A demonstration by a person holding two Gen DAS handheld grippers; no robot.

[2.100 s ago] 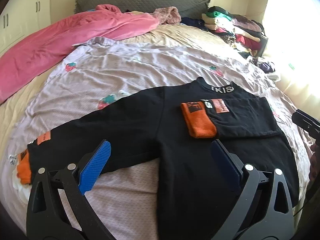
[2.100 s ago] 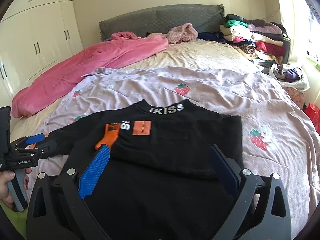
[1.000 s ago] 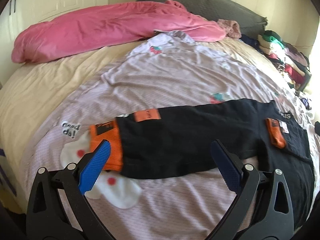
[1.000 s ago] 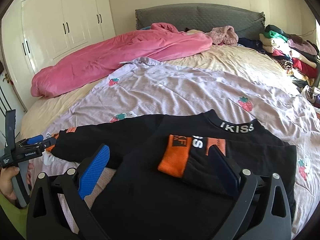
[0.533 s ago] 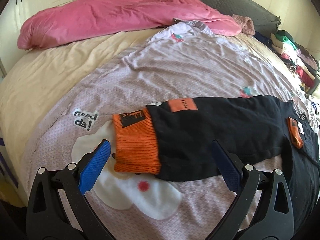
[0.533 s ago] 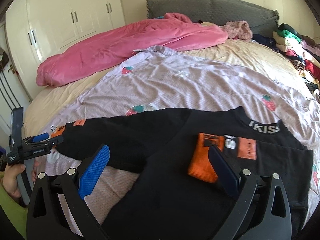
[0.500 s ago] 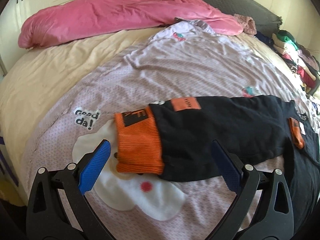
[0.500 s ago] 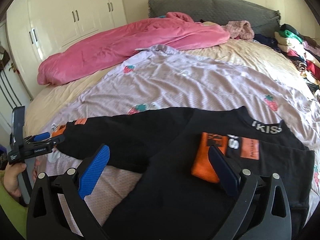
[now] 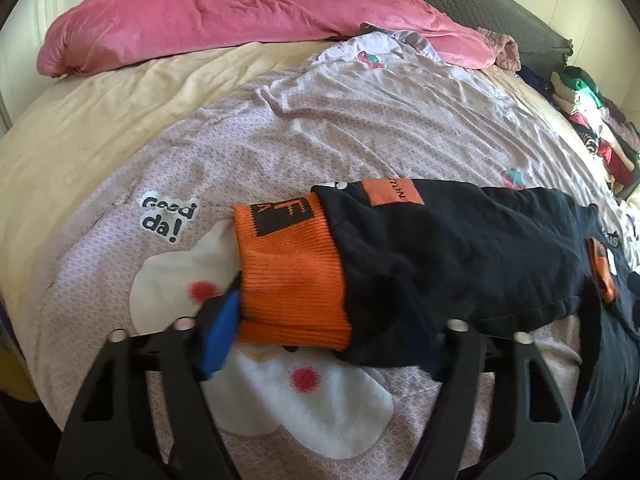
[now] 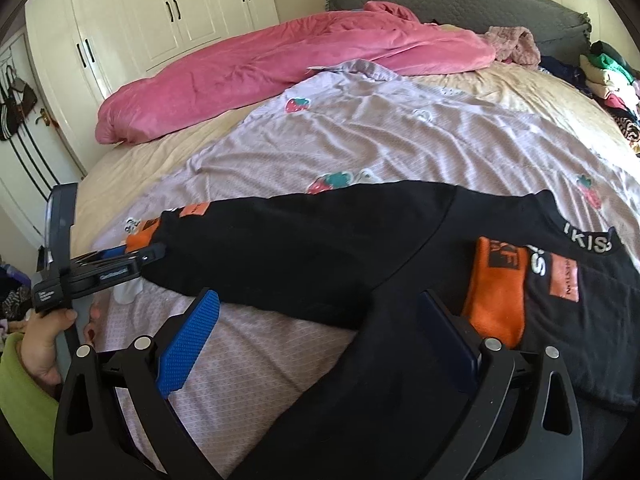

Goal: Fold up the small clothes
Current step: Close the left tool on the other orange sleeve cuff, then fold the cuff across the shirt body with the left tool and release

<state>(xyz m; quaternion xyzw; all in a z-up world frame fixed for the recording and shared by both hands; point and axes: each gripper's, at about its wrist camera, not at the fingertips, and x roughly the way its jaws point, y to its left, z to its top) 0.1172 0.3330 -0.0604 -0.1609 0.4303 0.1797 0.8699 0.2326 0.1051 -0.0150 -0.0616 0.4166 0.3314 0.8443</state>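
Left gripper (image 9: 316, 320) closing, apparently pinching orange cuff (image 9: 290, 268).

I see a black sweater (image 10: 320, 248) with orange ribbed cuffs (image 9: 292, 272), each bearing a black block print, plus orange patches and white collar lettering. Lower centre of the left wrist view, it lies on a lilac quilt (image 9: 320, 128) patterned with red-and-teal strawberries, a white rabbit with red cheeks and black "Good da!" lettering. Upper left, a pink duvet (image 9: 224, 16) rests on a cream sheet (image 9: 80, 120). My gripper pads (image 10: 188, 344) are blue on black frames. The sleeve (image 10: 24, 396) at the lower left is lime green.
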